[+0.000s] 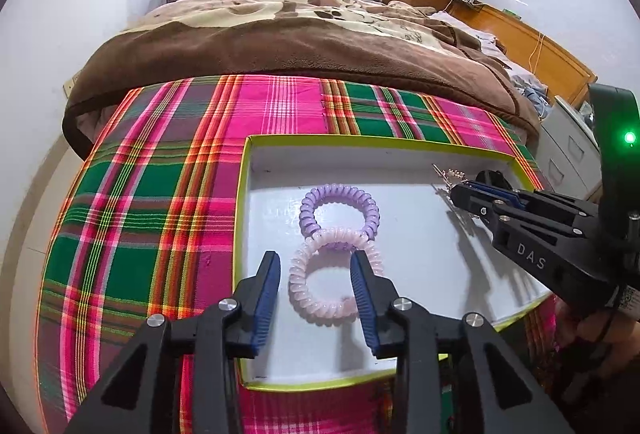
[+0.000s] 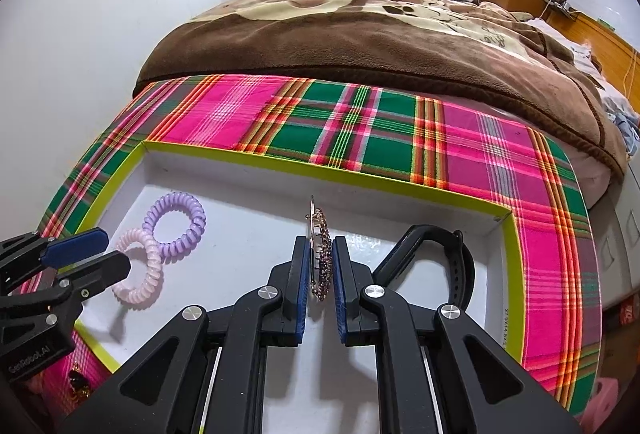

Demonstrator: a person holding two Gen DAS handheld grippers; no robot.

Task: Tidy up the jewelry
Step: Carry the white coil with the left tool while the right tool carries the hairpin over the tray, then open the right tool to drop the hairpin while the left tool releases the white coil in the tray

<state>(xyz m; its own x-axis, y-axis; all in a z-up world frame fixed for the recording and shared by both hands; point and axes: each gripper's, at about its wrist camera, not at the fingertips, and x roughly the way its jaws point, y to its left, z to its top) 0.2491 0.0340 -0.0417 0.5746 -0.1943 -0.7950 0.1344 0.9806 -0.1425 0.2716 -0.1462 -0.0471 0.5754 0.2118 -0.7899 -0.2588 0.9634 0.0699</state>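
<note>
A white tray (image 1: 400, 170) with a yellow-green rim lies on a plaid cloth. On its floor a purple coil hair tie (image 1: 340, 190) overlaps a pink coil hair tie (image 1: 324, 310). My left gripper (image 1: 314, 270) stands open astride the pink tie, which rests on the tray floor; the right finger overlaps its edge. In the right wrist view my right gripper (image 2: 320, 246) is shut on a jewelled hair clip (image 2: 322, 234) held upright above the tray (image 2: 320, 170). The left gripper (image 2: 114, 250) shows at the left, beside the pink tie (image 2: 150, 274) and purple tie (image 2: 176, 248).
A black watch strap (image 2: 460, 254) lies in the tray's right corner beside the right gripper. A brown blanket (image 1: 300, 42) borders the plaid cloth (image 1: 140, 194) at the far side. A dark beaded piece (image 2: 76, 382) lies on the cloth left of the tray.
</note>
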